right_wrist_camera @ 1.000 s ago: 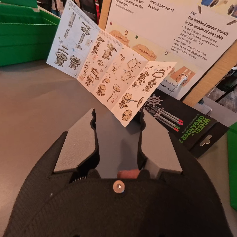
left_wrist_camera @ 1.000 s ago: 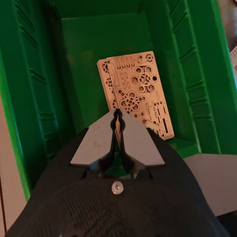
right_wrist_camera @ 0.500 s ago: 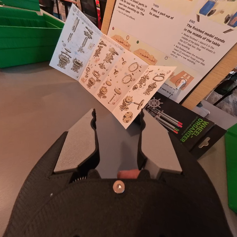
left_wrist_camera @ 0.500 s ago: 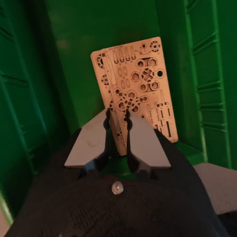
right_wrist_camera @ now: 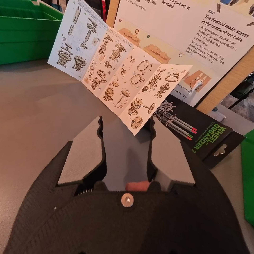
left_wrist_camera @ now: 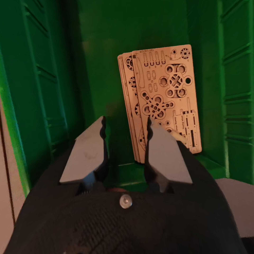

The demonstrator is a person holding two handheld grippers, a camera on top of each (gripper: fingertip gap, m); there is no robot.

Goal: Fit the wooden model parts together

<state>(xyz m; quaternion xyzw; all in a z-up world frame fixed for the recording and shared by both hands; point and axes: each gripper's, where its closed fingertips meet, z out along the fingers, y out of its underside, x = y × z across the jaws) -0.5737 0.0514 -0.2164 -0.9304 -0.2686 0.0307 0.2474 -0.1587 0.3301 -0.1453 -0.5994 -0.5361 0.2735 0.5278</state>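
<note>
Three thin wooden sheets (left_wrist_camera: 163,101), laser-cut with gears, pegs and slotted pieces, stand fanned on edge inside a green plastic bin (left_wrist_camera: 55,82), leaning against its far wall toward two o'clock in the left wrist view. The left gripper (left_wrist_camera: 126,119) reaches into the bin with its jaws spread wide and nothing between them; its right fingertip overlaps the lower left of the front sheet in the picture, though whether it touches cannot be told. The bin's ribbed side walls rise at nine and three o'clock, and a strip of pale surface shows outside it at eight o'clock. This view is a little blurred.

The right gripper (right_wrist_camera: 125,119) hangs low over a bare grey tabletop (right_wrist_camera: 41,110), jaws equally wide apart and empty. At twelve o'clock from it an unfolded instruction leaflet (right_wrist_camera: 116,66) stands on its zigzag creases, its nearest corner just above the gap between the fingertips. Behind the leaflet, from twelve to two o'clock, a large printed poster (right_wrist_camera: 185,34) is propped on a wooden board. A black cardboard box (right_wrist_camera: 199,137) lies flat at two o'clock, partly tucked behind the leaflet. Green bins (right_wrist_camera: 24,34) are stacked at ten o'clock, and another green edge (right_wrist_camera: 247,171) shows at three o'clock. The light is warm and dim.
</note>
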